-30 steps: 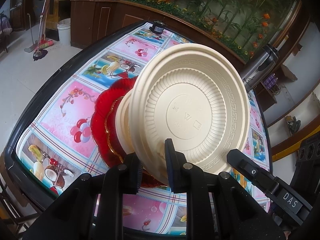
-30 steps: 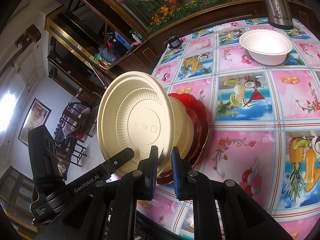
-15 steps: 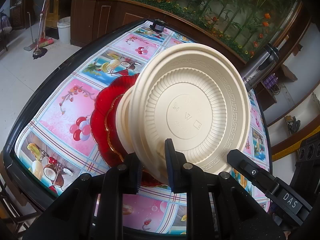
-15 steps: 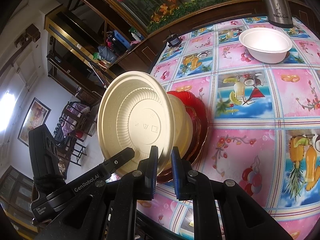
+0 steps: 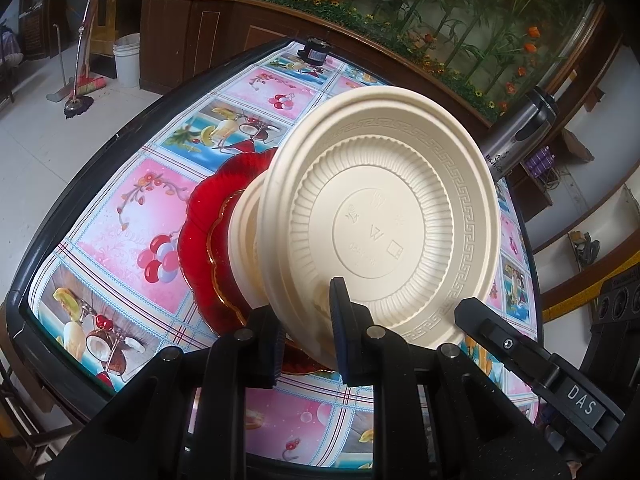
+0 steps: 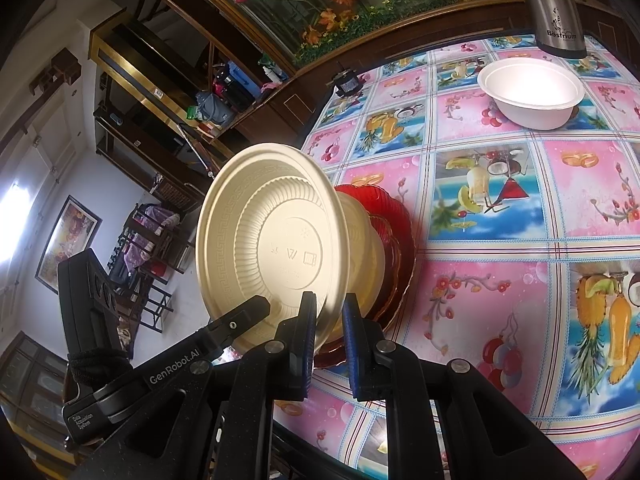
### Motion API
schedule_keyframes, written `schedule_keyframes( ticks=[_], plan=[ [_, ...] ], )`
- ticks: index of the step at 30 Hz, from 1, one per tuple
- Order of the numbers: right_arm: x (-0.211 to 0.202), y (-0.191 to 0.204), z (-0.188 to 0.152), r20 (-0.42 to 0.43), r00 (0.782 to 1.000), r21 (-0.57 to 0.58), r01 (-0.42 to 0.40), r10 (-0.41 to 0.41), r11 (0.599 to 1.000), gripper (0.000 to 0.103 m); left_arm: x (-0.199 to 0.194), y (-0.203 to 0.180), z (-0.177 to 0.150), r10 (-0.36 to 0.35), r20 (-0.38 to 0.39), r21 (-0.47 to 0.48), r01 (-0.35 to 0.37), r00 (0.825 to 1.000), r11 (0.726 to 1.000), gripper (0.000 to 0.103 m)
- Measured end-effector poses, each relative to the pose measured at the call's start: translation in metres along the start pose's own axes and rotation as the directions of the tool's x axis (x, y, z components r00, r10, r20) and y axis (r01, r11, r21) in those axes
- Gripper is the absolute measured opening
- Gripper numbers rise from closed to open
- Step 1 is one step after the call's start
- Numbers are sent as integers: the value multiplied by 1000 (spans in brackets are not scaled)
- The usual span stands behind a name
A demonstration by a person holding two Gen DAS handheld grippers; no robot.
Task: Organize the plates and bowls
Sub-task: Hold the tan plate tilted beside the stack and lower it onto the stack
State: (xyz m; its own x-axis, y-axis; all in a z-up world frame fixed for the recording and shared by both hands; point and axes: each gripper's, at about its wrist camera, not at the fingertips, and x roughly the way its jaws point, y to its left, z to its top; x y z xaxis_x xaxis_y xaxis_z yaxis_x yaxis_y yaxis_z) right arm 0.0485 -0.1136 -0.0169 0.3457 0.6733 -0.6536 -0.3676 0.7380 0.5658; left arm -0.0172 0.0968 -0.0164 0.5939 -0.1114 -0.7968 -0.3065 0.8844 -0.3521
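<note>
Nothing has moved: left tool (image 5: pixel 306 334) and right tool (image 6: pixel 328 330) both stay clamped on the cream plate (image 5: pixel 380 220) rim, tilted before the red plate (image 5: pixel 200 240)

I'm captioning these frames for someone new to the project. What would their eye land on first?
A stack of cream plates and red plates held up on edge fills the middle of both views, the underside of the nearest cream one facing the cameras. The left gripper and right gripper each pinch its lower rim. Behind lies a bright fruit-print tablecloth, with a white bowl at its far side.
</note>
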Motion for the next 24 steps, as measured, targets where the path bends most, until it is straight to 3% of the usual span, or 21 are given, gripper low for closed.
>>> schedule_keyframes(
  ticks=[24],
  plan=[
    [0, 1, 7, -6, 1000, -6, 4, -4, 1000, 13, 3, 2, 6, -9, -17, -10, 9, 1000, 1000, 19]
  ],
)
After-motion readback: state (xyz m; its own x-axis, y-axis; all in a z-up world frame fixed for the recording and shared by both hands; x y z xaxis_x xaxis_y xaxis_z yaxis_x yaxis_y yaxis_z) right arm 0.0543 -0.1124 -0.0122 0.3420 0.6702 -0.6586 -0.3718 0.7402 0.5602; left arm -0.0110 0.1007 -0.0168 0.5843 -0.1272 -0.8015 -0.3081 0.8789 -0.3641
